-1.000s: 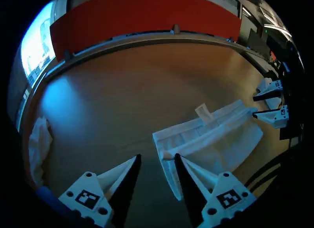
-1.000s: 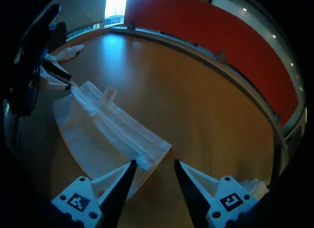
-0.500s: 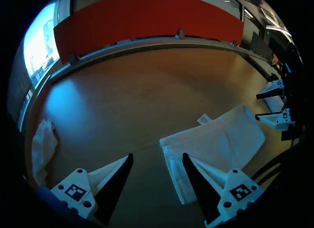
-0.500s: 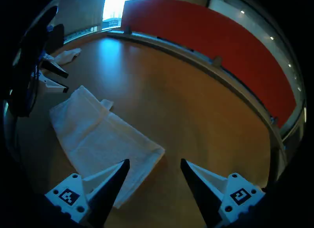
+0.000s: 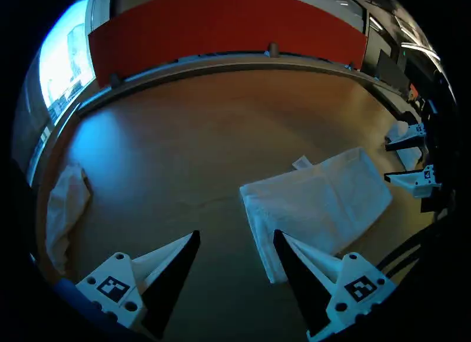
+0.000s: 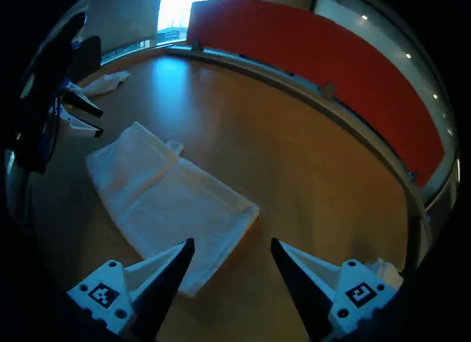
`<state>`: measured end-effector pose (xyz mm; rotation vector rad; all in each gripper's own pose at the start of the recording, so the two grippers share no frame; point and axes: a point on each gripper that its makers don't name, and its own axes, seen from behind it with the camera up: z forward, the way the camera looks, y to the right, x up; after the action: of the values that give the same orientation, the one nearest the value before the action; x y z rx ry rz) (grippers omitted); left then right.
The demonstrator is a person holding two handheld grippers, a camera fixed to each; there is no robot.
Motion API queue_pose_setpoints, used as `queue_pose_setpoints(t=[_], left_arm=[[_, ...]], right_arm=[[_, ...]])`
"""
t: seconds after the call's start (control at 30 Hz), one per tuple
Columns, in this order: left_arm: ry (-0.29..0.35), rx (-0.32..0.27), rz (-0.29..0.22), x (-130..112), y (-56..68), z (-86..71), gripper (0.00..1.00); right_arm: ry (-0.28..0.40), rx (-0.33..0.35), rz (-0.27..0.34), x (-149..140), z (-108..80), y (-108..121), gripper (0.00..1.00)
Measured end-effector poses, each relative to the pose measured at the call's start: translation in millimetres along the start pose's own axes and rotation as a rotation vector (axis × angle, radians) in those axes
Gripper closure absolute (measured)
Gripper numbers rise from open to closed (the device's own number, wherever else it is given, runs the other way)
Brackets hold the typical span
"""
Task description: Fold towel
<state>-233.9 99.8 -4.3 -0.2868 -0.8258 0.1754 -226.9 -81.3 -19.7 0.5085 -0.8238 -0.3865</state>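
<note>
A white towel [image 5: 318,203] lies folded flat on the wooden table, with a small tag [image 5: 302,162] sticking out at its far edge. In the left gripper view my left gripper [image 5: 236,248] stands open just left of the towel's near end, nothing between its fingers. At the far right of that view the right gripper [image 5: 406,160] hangs open beside the towel's other end. In the right gripper view the same towel [image 6: 168,198] stretches away to the left, and my right gripper [image 6: 231,255] is open at its near corner. The left gripper [image 6: 88,119] is open at the far end.
A second crumpled white cloth [image 5: 65,209] lies at the table's left edge, also seen as the cloth [image 6: 107,81] near the window. Another white cloth [image 6: 385,270] sits at the right edge. A red partition [image 5: 229,24] runs behind the table [image 5: 194,136].
Both grippers let go of the towel's edge and opened wider. The raised folded layer dropped flat, and the towel now lies smooth on the table.
</note>
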Motion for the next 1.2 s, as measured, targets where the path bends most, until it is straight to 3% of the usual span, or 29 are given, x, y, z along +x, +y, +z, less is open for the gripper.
queue_pose_setpoints(t=[0.37, 0.67, 1.2], left_arm=[[-0.006, 0.012, -0.050, -35, 3.0, -24.9, 0.08], [-0.010, 0.023, -0.083, -52, 4.8, -33.4, 0.08], [0.002, 0.087, -0.149, -72, -9.9, -63.7, 0.08]], right_arm=[[0.002, 0.012, 0.038, -25, -19.7, -21, 0.00], [0.006, 0.014, 0.030, -34, -29.1, -27, 0.00], [0.009, 0.081, -0.030, -31, -29.7, -34, 0.00]])
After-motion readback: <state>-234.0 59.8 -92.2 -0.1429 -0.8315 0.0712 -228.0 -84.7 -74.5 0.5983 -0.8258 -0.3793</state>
